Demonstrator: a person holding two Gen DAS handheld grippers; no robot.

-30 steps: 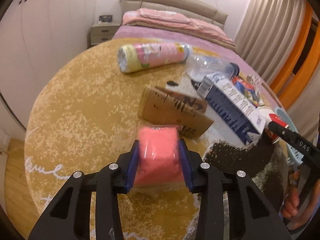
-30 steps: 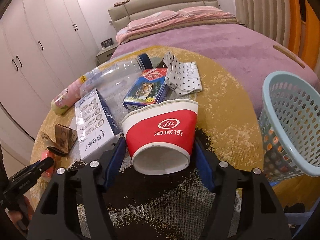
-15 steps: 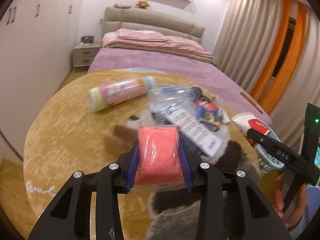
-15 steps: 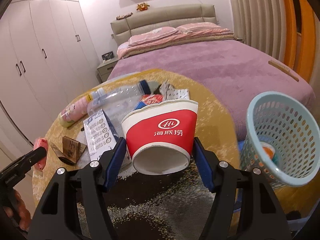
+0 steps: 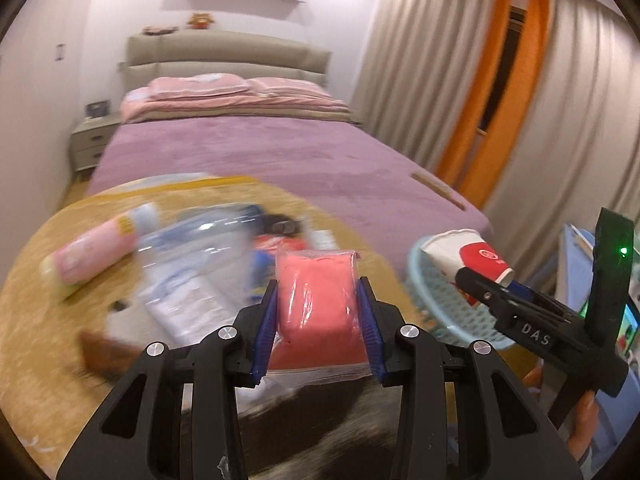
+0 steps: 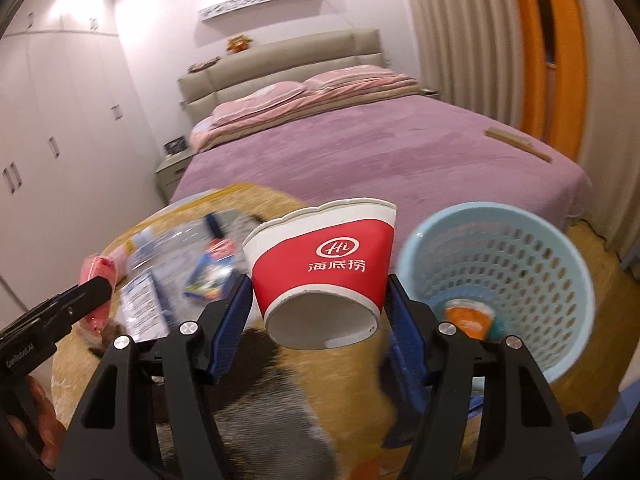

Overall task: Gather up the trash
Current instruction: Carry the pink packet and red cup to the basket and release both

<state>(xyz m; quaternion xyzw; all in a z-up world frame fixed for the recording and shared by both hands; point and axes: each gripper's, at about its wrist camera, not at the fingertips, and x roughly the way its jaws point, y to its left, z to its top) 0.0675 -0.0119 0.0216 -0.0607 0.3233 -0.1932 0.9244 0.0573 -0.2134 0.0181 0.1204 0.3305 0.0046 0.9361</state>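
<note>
Right gripper (image 6: 320, 304) is clamped on a red-and-white paper cup (image 6: 322, 264), jaws spread wide on its lower wall, base toward the camera at frame centre. Such a cup is likely light and thin-walled, so it would crush under a hard squeeze; the stiffer band near the base looks like the safest hold. At lower right sits the light-blue mesh basket (image 6: 520, 248), with an orange cup already inside. Left gripper (image 5: 318, 316) is closed about halfway on a pink block in clear wrap (image 5: 316, 292), centre of its frame. That block looks soft and its film slippery, so a mid-body pinch suits it. Blurred bottles and boxes lie on the yellow rug (image 5: 52, 332).
</note>
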